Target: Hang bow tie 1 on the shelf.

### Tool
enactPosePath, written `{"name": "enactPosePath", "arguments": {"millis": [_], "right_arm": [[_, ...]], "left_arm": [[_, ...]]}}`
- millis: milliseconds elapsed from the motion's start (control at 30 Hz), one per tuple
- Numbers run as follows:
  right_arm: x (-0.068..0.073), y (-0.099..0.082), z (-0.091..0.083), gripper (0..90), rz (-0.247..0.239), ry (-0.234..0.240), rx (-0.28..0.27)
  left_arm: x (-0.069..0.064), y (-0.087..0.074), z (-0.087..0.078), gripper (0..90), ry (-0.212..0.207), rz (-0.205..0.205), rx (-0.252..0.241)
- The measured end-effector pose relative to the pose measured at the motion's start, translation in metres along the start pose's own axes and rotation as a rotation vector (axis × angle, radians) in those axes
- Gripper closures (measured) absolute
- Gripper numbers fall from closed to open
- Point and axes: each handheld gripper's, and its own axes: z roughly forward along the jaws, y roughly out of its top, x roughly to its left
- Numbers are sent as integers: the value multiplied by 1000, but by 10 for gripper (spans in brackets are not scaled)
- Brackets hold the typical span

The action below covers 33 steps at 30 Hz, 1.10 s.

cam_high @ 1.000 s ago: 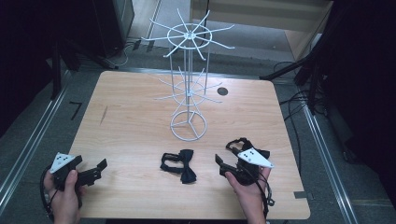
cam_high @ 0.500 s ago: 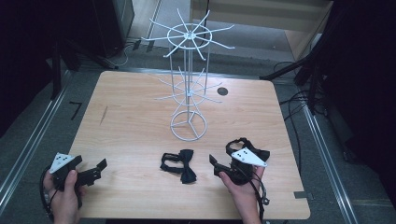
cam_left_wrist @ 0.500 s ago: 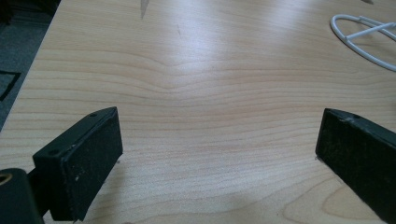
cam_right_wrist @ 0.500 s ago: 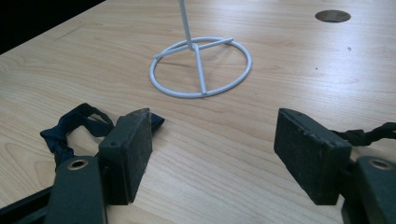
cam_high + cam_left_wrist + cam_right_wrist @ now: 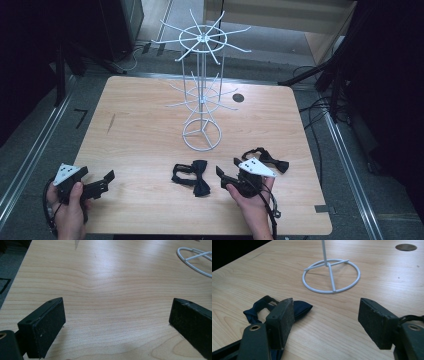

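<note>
Right tool (image 5: 234, 176), jaws apart, lower centre-right, angled toward bow tie (image 5: 192, 176), likely for pickup. Left tool (image 5: 100, 182), jaws apart, idle lower left. Wire rack (image 5: 201, 90) upper centre of table (image 5: 135, 135).

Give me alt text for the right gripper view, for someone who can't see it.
Two open black jaws of the right gripper frame a wooden table, with a dark bow tie lying partly behind the left jaw. Beyond stands the round base of a white wire rack.
</note>
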Motion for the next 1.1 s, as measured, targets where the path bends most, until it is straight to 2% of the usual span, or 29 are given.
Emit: {"name": "enactPosePath", "arguments": {"millis": [133,233,367,633,1100], "right_arm": [[4,0,5,303,-3,8,5],[9,-2,9,384,-9,33,10],[17,-4,13,402,-21,59,20],[29,-7,26,464,-14,55,60],[42,-15,47,507,-5,49,149]], "left_arm": [[1,0,0,10,-6,1,6],[1,0,0,10,-8,-2,3],[0,0,0,10,-6,-2,2],[1,0,0,10,-8,-1,4],[1,0,0,10,-9,-3,0]]}}
